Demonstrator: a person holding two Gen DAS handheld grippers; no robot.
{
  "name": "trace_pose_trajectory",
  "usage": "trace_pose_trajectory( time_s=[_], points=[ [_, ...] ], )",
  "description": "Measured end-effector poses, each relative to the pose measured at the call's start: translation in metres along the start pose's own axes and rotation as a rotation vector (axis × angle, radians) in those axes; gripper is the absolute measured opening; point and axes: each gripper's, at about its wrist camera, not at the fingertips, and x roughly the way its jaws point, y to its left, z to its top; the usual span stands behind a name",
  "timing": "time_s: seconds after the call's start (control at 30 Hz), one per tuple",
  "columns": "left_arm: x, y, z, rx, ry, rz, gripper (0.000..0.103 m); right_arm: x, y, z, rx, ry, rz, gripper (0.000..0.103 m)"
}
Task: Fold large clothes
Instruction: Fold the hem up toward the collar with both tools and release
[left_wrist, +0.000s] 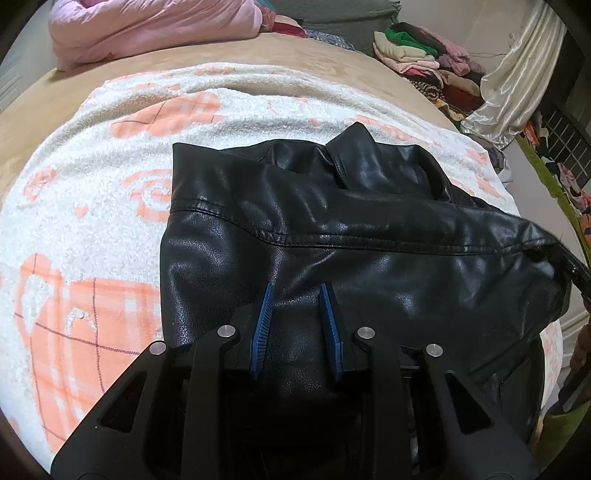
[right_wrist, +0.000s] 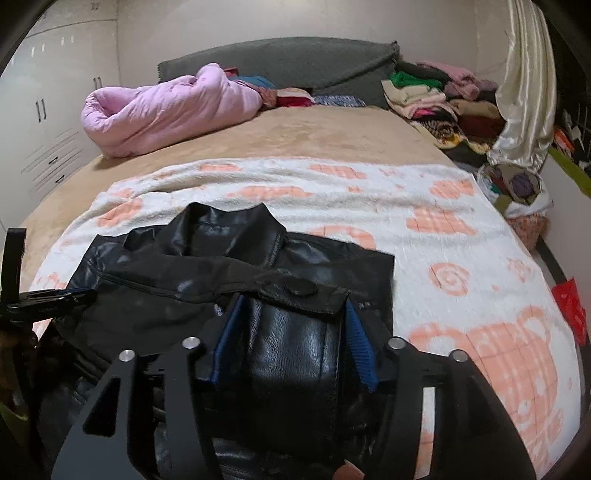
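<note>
Two grippers work over one black leather jacket (left_wrist: 332, 229) that lies partly folded on a white blanket with peach patterns (left_wrist: 92, 229), spread across a bed with a tan cover (right_wrist: 295, 136). Through the left wrist camera we see our left gripper (left_wrist: 296, 290) low over the body of the jacket, its blue-padded fingers (left_wrist: 263, 321) parted moderately, with shiny leather showing in the gap between them; we cannot tell whether the pads touch the leather. The jacket's collar (left_wrist: 354, 147) stands up at the far edge, and a long stitched seam runs across the garment from left to right. Through the right wrist camera we see our right gripper (right_wrist: 293, 299) spread wide, its fingers (right_wrist: 360, 339) standing on either side of a thick folded band of the jacket (right_wrist: 236, 273), with a cuff tab bearing a round snap button (right_wrist: 301, 286) lying just past the fingertips; we cannot tell whether the pads press the leather. The left gripper's black frame (right_wrist: 48, 295) shows at the left edge of this view. Farther up the bed we see a rolled pink quilt (right_wrist: 166, 107) near a grey headboard (right_wrist: 280, 62), a heap of mixed clothes (right_wrist: 439, 99) to the right, a cream satin curtain (right_wrist: 524, 81), and white wardrobe doors (right_wrist: 48, 103) on the left.
</note>
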Motion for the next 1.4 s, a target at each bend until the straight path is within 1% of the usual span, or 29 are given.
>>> trace_pose_trajectory(
  time_s=[0.07, 0.13, 0.17, 0.2, 0.27, 0.4, 0.47, 0.6, 0.73, 0.8, 0.93, 1.03, 1.1, 1.13, 1.23, 1.3, 1.33, 1.4],
  points=[
    [0.000, 0.000, 0.000, -0.003, 0.000, -0.005, 0.018, -0.004, -0.006, -0.002, 0.022, -0.015, -0.028, 0.065],
    [0.000, 0.001, 0.000, -0.007, 0.000, -0.008, 0.018, -0.010, -0.012, -0.003, 0.068, -0.043, -0.037, 0.066],
    [0.000, 0.001, 0.000, -0.008, 0.000, -0.008, 0.018, -0.011, -0.013, -0.003, 0.084, -0.049, -0.036, 0.065],
    [-0.001, 0.000, 0.000, -0.007, 0.000, -0.008, 0.018, -0.010, -0.011, -0.003, 0.082, -0.049, -0.026, 0.054],
    [-0.001, 0.000, -0.001, -0.005, -0.001, -0.005, 0.018, -0.005, -0.004, 0.000, 0.056, -0.031, -0.014, 0.041],
    [-0.001, -0.001, -0.001, 0.000, -0.003, 0.000, 0.018, 0.010, 0.023, 0.004, -0.009, -0.006, 0.024, 0.043],
    [-0.001, -0.001, -0.002, 0.001, -0.003, -0.001, 0.019, 0.024, 0.037, 0.006, -0.030, 0.025, 0.043, 0.043],
    [-0.001, -0.001, -0.001, 0.005, -0.003, -0.001, 0.019, 0.053, 0.050, 0.006, -0.050, 0.102, 0.037, 0.043],
    [-0.001, -0.001, -0.001, 0.008, -0.004, -0.001, 0.019, 0.083, 0.046, -0.008, -0.052, 0.209, -0.021, 0.042],
    [-0.001, -0.001, -0.001, 0.009, -0.002, -0.005, 0.019, 0.093, 0.040, -0.017, -0.029, 0.234, -0.002, 0.042],
    [-0.001, -0.002, -0.001, 0.012, -0.002, -0.005, 0.019, 0.095, 0.037, -0.021, 0.006, 0.223, 0.016, 0.042],
    [-0.003, -0.001, 0.001, 0.001, -0.005, -0.014, 0.020, 0.084, 0.036, -0.017, 0.040, 0.186, 0.038, 0.044],
    [-0.007, -0.002, 0.002, -0.001, -0.008, -0.028, 0.026, 0.071, 0.034, -0.014, 0.060, 0.150, 0.068, 0.049],
    [-0.010, -0.003, 0.002, -0.001, -0.010, -0.036, 0.028, 0.064, 0.034, -0.013, 0.066, 0.134, 0.082, 0.050],
    [-0.019, -0.010, 0.002, 0.020, -0.021, -0.033, 0.036, 0.047, 0.037, -0.012, 0.067, 0.107, 0.109, 0.055],
    [-0.023, -0.015, 0.000, 0.025, -0.024, -0.041, 0.046, 0.037, 0.041, -0.013, 0.056, 0.088, 0.120, 0.059],
    [-0.026, -0.018, -0.001, 0.029, -0.027, -0.049, 0.048, 0.033, 0.043, -0.013, 0.052, 0.083, 0.124, 0.060],
    [-0.030, -0.024, -0.004, 0.049, -0.032, -0.052, 0.051, 0.024, 0.048, -0.014, 0.043, 0.072, 0.139, 0.065]
  ],
)
